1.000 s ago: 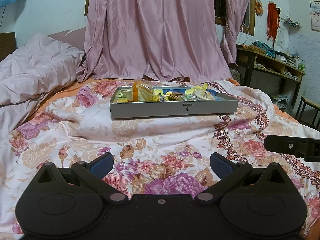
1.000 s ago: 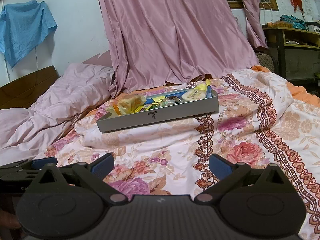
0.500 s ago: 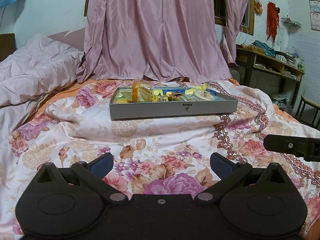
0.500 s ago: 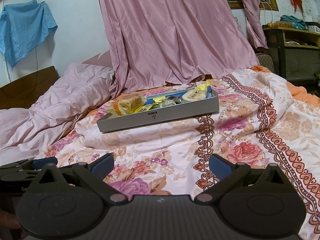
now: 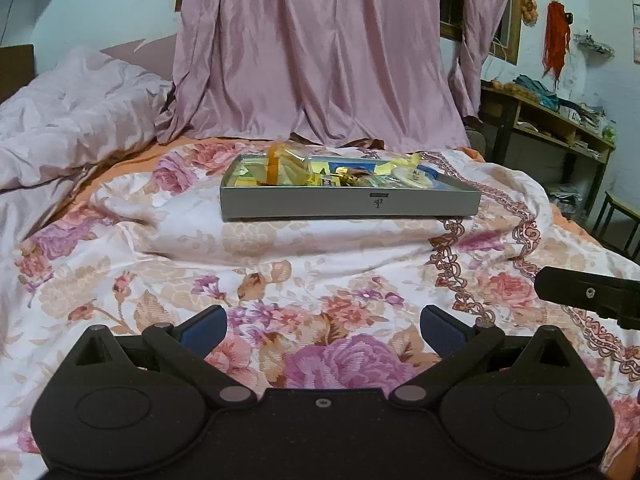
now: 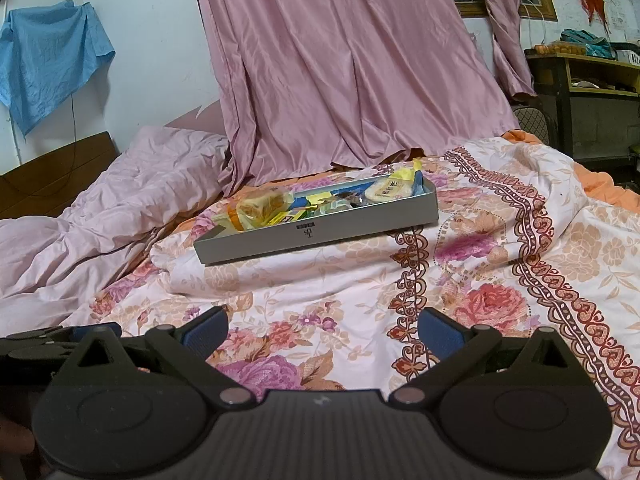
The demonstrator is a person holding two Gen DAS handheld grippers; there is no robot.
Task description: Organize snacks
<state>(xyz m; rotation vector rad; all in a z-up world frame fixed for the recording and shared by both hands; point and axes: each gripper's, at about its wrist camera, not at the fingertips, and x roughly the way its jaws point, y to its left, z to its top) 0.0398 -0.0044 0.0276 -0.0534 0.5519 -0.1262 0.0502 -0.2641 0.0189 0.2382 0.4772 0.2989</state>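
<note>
The left gripper (image 5: 323,330) is held low and level, pointing forward; its two blue-padded fingers (image 5: 203,329) stand wide apart with nothing between them; the black linkage arms splay outward from the body to each finger. The right gripper (image 6: 322,330) sits in the same pose, jaws spread wide and empty, blue pads (image 6: 440,330) facing each other across the gap. The two are side by side and near each other (each one shows in the other's view as a dark edge: the right gripper (image 5: 592,294) at the left camera's right border, the left gripper (image 6: 56,344) at the right camera's left border); neither touches anything.
</note>
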